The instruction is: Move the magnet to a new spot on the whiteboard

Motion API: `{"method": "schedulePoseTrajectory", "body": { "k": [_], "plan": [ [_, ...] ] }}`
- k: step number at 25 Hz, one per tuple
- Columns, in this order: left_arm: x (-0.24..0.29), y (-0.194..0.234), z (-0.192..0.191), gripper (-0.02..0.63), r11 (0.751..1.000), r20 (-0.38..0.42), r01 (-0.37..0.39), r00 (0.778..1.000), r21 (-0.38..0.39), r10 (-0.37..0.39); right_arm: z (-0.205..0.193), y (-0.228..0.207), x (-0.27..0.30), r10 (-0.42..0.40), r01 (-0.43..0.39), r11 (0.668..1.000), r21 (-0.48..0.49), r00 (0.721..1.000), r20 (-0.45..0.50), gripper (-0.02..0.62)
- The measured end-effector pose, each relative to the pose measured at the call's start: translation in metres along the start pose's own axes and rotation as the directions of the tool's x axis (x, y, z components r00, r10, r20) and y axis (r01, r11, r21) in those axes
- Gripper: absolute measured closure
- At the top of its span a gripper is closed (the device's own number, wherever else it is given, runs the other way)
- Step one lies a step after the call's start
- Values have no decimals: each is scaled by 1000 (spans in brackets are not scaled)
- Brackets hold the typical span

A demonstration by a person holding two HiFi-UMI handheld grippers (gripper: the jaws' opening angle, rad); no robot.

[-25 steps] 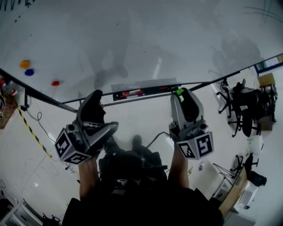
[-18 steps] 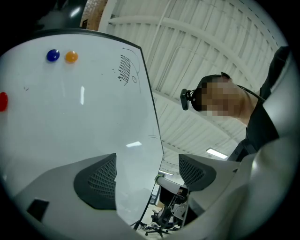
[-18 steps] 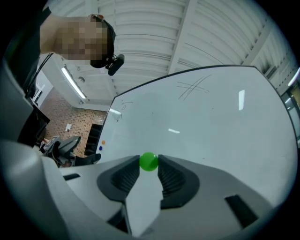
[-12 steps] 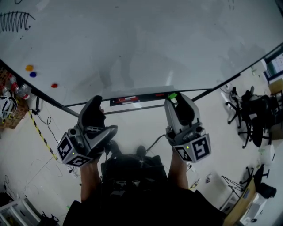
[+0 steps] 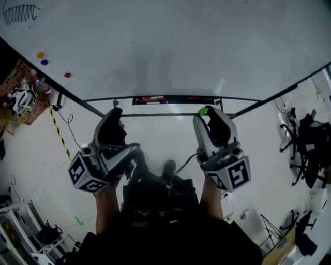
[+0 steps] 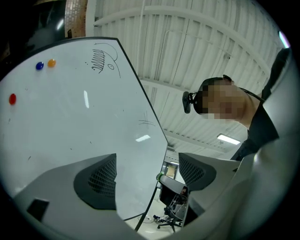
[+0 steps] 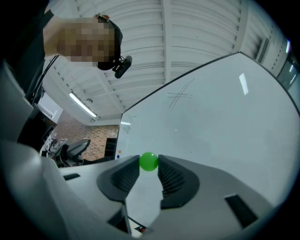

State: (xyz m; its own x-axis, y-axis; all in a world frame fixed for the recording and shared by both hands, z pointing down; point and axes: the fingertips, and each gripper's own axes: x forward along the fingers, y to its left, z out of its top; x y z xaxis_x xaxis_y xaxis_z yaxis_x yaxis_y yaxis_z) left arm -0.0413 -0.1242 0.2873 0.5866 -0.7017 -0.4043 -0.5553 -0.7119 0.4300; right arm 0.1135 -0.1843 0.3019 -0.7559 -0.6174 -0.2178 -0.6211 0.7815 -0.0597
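Note:
A small green ball magnet [image 5: 203, 110] is pinched at the tips of my right gripper [image 5: 205, 112], which is shut on it just short of the whiteboard [image 5: 170, 46]. In the right gripper view the green magnet [image 7: 149, 161] sits between the two pads of the right gripper [image 7: 149, 165], with the whiteboard [image 7: 225, 117] behind. My left gripper [image 5: 115, 111] is held beside it, at the left. In the left gripper view the left gripper [image 6: 146, 161] is open with nothing between its jaws, aimed at the whiteboard's [image 6: 70, 117] edge.
Orange [image 5: 40, 55], blue [image 5: 44, 62] and red [image 5: 67, 75] magnets stick to the board's far left, below a scribble [image 5: 20, 13]. A marker tray [image 5: 173, 99] runs under the board. Office chairs [image 5: 305, 150] stand at the right, striped floor tape [image 5: 61, 135] at the left.
The board has slid in the head view: the three magnets moved up and left, and the tray now lies level and centred. Both grippers kept their pose; the green magnet stays held.

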Motion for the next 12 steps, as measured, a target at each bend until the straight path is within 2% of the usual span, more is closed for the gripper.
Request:
{"method": "schedulePoseTrajectory", "body": {
  "k": [6, 9, 12],
  "plan": [
    [-20, -33, -18, 193, 994, -9, -108, 994, 26, 108, -20, 5, -19, 76, -76, 991, 106, 997, 4, 446],
    [-25, -50, -12, 193, 993, -2, -103, 995, 55, 103, -11, 18, -28, 93, -95, 990, 105, 995, 23, 446],
    [-26, -65, -11, 193, 996, -15, -62, 998, 57, 63, 6, 28, -40, 77, -81, 994, 73, 996, 48, 446]
  ]
}}
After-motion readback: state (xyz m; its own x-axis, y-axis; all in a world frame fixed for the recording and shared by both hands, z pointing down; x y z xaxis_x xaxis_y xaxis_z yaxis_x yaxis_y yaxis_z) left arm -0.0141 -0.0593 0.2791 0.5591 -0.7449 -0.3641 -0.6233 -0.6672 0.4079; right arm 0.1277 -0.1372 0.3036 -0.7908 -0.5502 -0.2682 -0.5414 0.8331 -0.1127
